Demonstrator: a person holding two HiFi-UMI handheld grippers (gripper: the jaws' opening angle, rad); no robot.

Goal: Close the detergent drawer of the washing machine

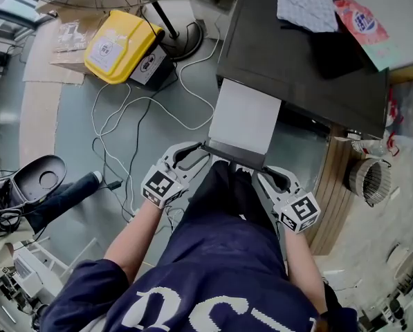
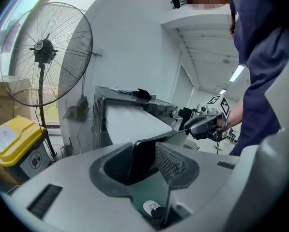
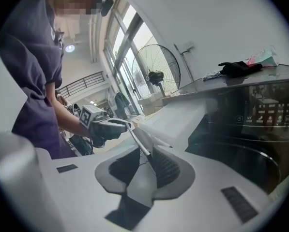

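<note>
The detergent drawer (image 1: 244, 120) stands pulled far out of the washing machine (image 1: 296, 54), at the centre of the head view; closing not yet begun. Step in hand: taking hold of its front.

Left gripper (image 1: 198, 152) sits at the front's left corner with jaws wide. The dark front panel fills the gap and looks pinched, though contact is hard to confirm. Right gripper (image 1: 265, 175) is at the right corner, jaws close together on a thin front lip.

Next move, I'd judge: an even, straight push from both corners toward the machine, so it doesn't skew.

Drawer top flat, matte white, rectangular; front edge dark, thin, rigid. Machine body dark, glossy. Jaw pads grey, ribbed.
</note>
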